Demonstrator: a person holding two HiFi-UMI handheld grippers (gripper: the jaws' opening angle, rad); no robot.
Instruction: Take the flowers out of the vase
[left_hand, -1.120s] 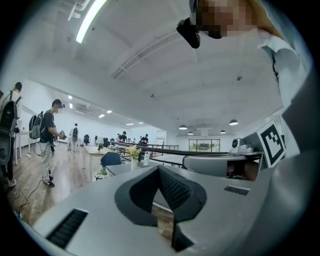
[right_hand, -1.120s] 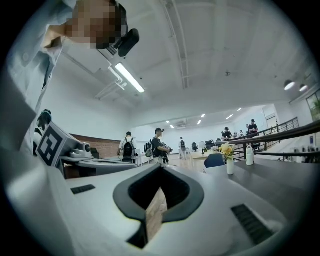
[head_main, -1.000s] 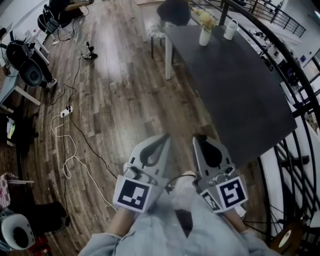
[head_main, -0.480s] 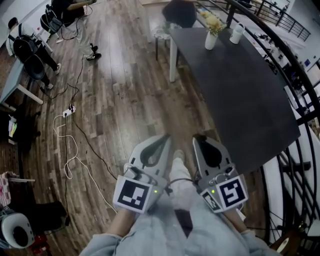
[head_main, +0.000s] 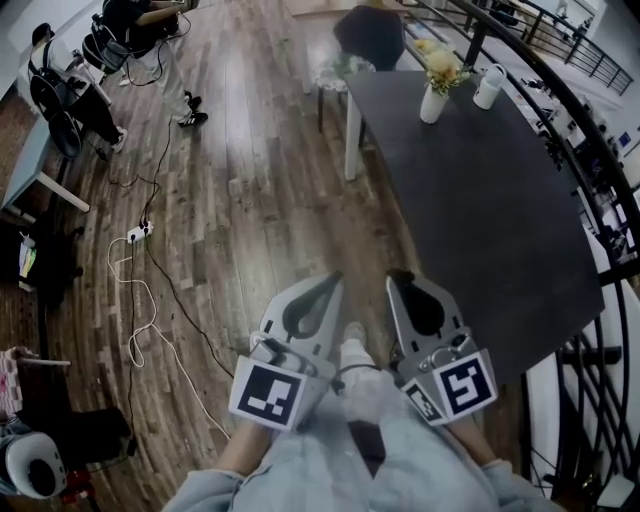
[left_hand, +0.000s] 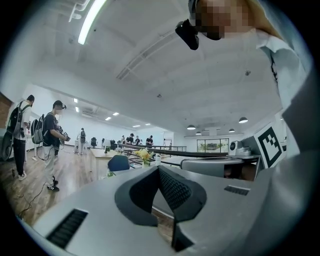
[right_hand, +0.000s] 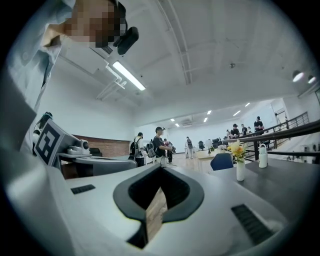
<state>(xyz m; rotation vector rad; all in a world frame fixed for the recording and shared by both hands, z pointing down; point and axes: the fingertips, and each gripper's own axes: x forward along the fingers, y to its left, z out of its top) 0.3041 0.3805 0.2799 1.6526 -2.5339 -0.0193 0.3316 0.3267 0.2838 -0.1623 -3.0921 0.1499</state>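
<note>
We hold the left tongs (head_main: 334, 279) and the right tongs (head_main: 399, 276) side by side and level, near us above the wooden floor (head_main: 250, 200). Both are clenched, with nothing between their tips. The yellow flowers (head_main: 443, 64) stand in the white vase (head_main: 433, 104) at the far end of the dark counter (head_main: 480, 210), well apart from the tongs, ahead and to the right. A white bottle (head_main: 489, 87) stands just right of the vase.
</note>
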